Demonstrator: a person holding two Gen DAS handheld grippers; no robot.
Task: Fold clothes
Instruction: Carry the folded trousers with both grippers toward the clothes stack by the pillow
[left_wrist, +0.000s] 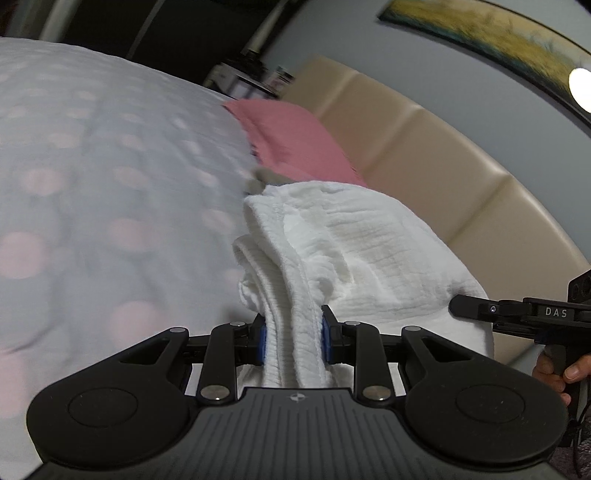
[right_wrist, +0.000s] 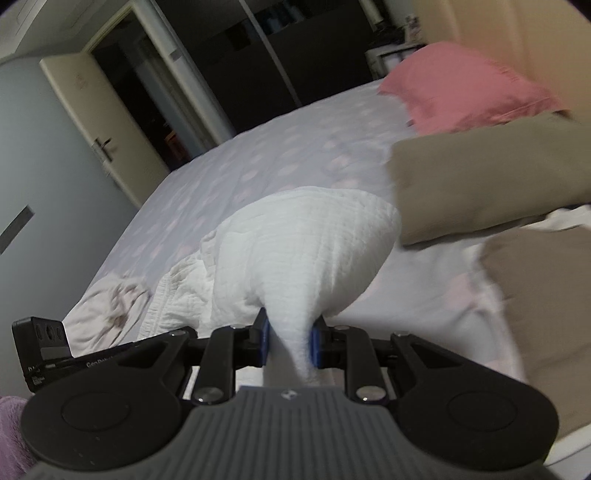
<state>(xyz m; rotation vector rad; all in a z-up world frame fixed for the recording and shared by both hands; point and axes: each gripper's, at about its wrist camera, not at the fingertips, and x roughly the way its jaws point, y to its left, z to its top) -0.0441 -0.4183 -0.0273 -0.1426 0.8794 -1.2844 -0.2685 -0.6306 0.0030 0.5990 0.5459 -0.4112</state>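
A white crinkled garment hangs lifted above the bed, stretched between both grippers. My left gripper is shut on its ribbed, gathered edge, with the blue pads pressing the bunched cloth from both sides. My right gripper is shut on another bunched part of the same white garment, which fans out ahead of it. The right gripper also shows at the right edge of the left wrist view, held by a hand. The left gripper's body shows at the left edge of the right wrist view.
The bed has a pale cover with pink dots. A pink pillow and two tan cushions lie toward the padded beige headboard. A crumpled light cloth lies on the bed at left. An open doorway stands beyond.
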